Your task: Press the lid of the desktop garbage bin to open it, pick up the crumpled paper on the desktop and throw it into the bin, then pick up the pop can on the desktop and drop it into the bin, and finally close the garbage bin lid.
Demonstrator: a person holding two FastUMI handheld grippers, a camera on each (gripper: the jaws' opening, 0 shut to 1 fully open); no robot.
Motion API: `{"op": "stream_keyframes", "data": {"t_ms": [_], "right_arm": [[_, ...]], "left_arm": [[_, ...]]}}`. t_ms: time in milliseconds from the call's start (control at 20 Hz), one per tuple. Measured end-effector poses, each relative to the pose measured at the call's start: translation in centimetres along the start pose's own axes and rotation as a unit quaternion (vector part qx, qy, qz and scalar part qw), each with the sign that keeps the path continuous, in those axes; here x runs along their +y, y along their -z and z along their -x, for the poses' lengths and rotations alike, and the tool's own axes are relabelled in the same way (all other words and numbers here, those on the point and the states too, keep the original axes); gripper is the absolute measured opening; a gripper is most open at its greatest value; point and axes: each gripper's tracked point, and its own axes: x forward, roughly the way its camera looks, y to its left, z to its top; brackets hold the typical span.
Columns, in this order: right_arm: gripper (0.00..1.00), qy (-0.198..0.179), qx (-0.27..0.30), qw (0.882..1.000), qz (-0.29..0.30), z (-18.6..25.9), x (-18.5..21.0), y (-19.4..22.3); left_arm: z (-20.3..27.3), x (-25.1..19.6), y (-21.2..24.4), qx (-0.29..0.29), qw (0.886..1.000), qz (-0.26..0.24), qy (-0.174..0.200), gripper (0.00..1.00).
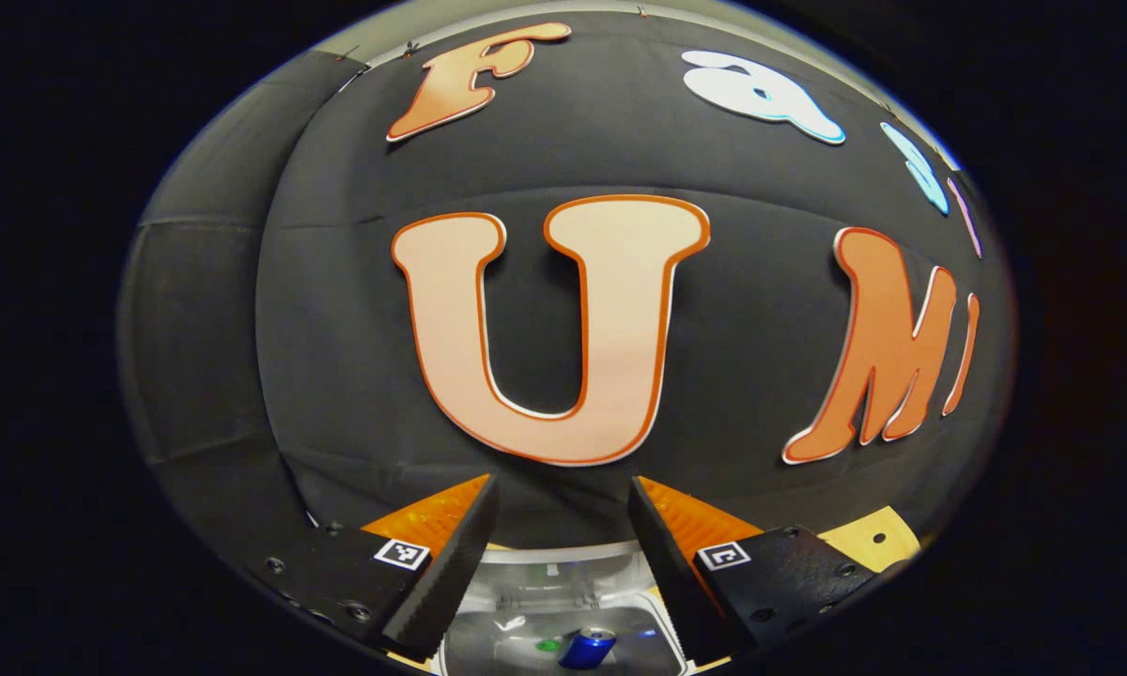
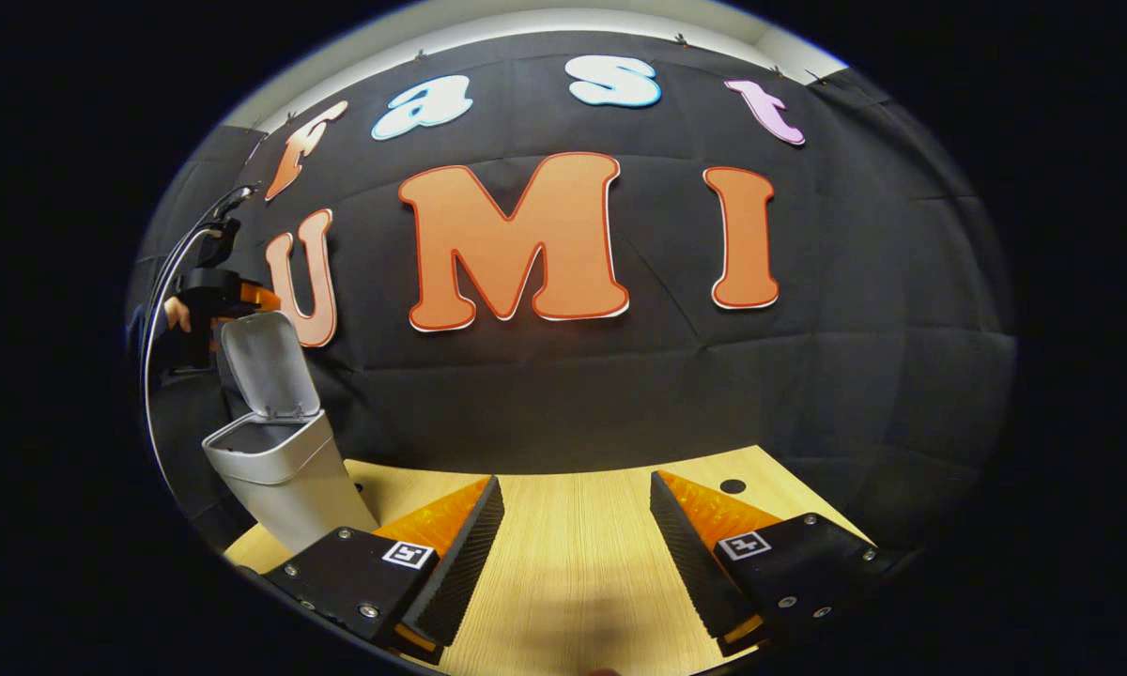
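Black cloth wraps the booth behind a pale wooden desktop (image 2: 573,554). At the left of the right gripper view stands the grey garbage bin (image 2: 291,479), its lid (image 2: 265,366) swung up and nearly upright, mouth wide open. Beyond that raised lid hangs the left gripper (image 2: 221,291), a hand (image 2: 177,314) on its grip and a cable arcing off it. Down in the left gripper view, the left gripper's (image 1: 563,512) jaws are spread apart and hold nothing, and between them we look straight into the bin, where the blue pop can (image 1: 587,648) lies on the bottom. Over on the other side, the right gripper (image 2: 578,516) sits low above bare wood, well apart from the bin, jaws released and empty.
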Motion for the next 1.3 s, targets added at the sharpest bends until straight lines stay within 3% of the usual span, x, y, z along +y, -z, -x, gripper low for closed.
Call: {"op": "stream_keyframes", "data": {"t_ms": [300, 500, 750, 1300], "right_arm": [[0.94, -0.012, 0.012, 1.000, -0.003, -0.3, 0.9, 0.9], [0.94, -0.028, 0.016, 0.999, -0.002, -0.3, 2.0, 1.1], [0.94, -0.034, 0.020, 0.999, 0.012, 0.1, 2.4, 1.4], [0.94, -0.033, 0.027, 0.999, 0.017, 1.0, 1.8, 2.1]], "left_arm": [[6.8, -1.4, 7.3, 0.002, 1.000, -0.023, 0.007, 0.87], [8.7, -2.1, 12.5, 0.015, 1.000, 0.007, 0.021, 0.89], [9.5, -2.6, 17.5, 0.047, 0.999, 0.002, 0.002, 0.94], [10.5, -2.7, 19.2, 0.029, 0.999, -0.001, -0.018, 0.95]]}}
